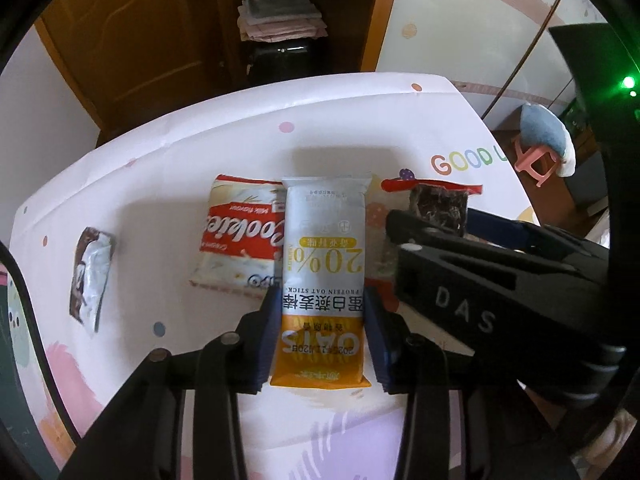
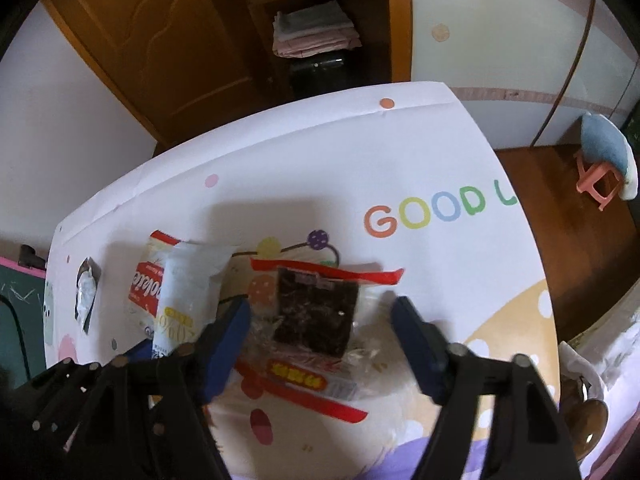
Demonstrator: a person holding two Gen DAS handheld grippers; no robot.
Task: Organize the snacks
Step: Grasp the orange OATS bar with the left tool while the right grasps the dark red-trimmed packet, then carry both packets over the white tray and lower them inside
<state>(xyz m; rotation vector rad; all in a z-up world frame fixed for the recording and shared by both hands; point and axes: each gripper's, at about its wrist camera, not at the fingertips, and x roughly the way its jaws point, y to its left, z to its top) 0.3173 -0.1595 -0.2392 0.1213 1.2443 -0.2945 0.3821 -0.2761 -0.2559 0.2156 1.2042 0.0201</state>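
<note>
A white and orange oat bar packet point(image 1: 324, 240) lies lengthwise between the blue pads of my left gripper point(image 1: 323, 320), which press on its two long edges low on the pack. To its left a red and white cookies pack point(image 1: 240, 240) lies flat, partly under it. My right gripper point(image 2: 324, 336) hangs open over a clear, red-edged packet with a dark snack inside point(image 2: 316, 312); its pads point(image 2: 228, 332) stand on either side of the packet and apart from it. The oat bar point(image 2: 188, 292) also shows at the left of the right wrist view.
A small brown and silver wrapper point(image 1: 90, 276) lies alone at the table's left. The white patterned table cover point(image 2: 360, 160) ends at a far edge before a wooden cabinet with folded cloths point(image 2: 316, 32). A pink stool with a blue cushion point(image 2: 600, 168) stands off to the right.
</note>
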